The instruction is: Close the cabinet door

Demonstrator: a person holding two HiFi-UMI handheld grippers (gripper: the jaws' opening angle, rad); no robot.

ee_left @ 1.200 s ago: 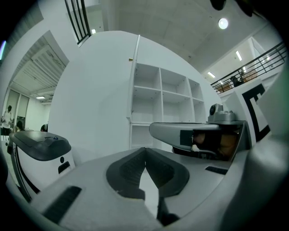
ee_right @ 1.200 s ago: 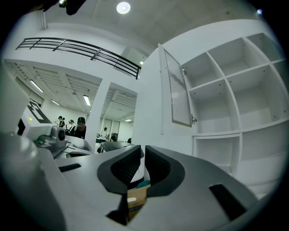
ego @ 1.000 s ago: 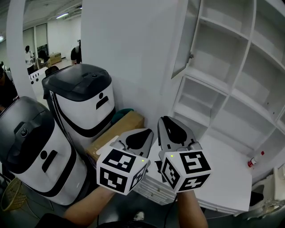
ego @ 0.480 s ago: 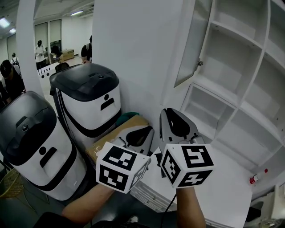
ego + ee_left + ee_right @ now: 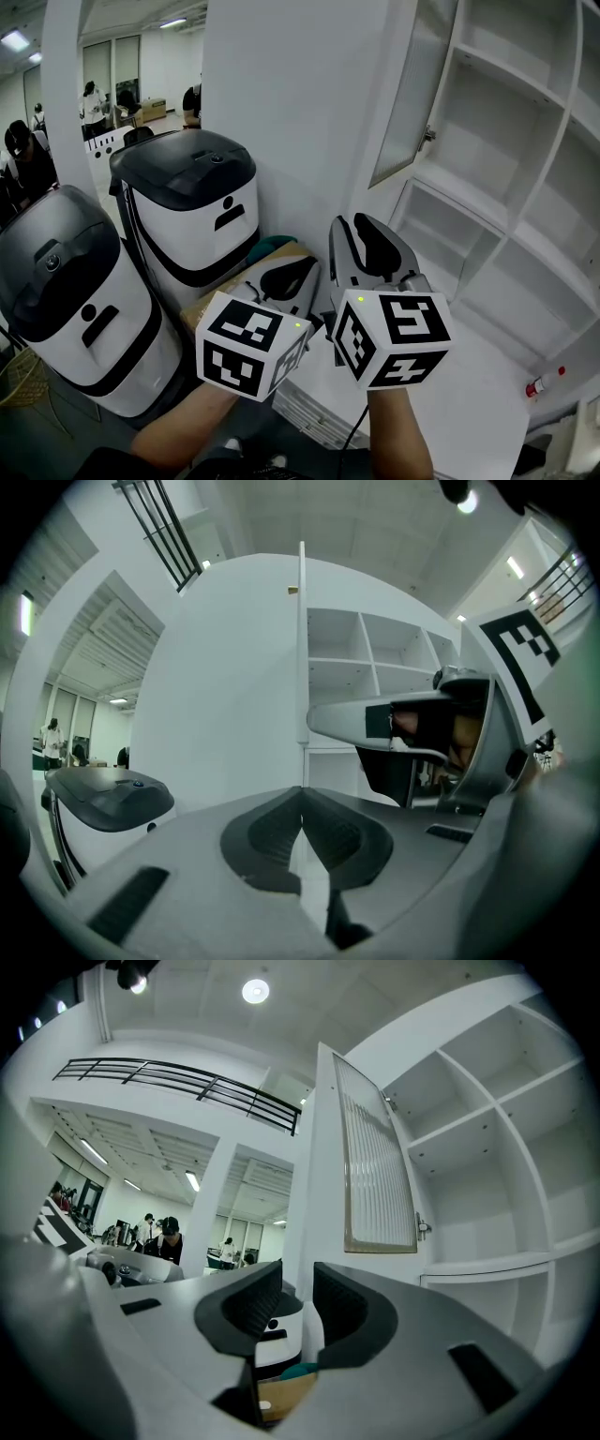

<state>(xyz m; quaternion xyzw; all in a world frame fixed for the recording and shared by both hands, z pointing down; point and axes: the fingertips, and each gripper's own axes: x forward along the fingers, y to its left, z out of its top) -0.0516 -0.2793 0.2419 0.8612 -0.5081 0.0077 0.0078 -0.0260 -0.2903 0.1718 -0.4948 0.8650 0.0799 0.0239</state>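
The white cabinet door [image 5: 410, 94] with its ribbed glass pane stands swung open in front of the white shelf unit [image 5: 506, 141]. It fills the upper middle of the right gripper view [image 5: 380, 1162], knob [image 5: 424, 1227] on its right edge, and shows edge-on in the left gripper view [image 5: 302, 649]. My right gripper [image 5: 361, 234] is held level below the door, apart from it. Its jaws are opening, with nothing between them [image 5: 295, 1302]. My left gripper [image 5: 289, 274] sits beside it to the left, shut and empty [image 5: 302, 822].
Two white-and-black domed machines [image 5: 187, 202] [image 5: 66, 300] stand at the left, with a cardboard box [image 5: 248, 272] behind the grippers. A white counter [image 5: 469, 384] under the shelves carries a small red-capped bottle [image 5: 544, 382]. People [image 5: 19, 159] stand far back at the left.
Both grippers have moved up and closer to the open door. The right gripper's jaws, closed before, now show a gap.
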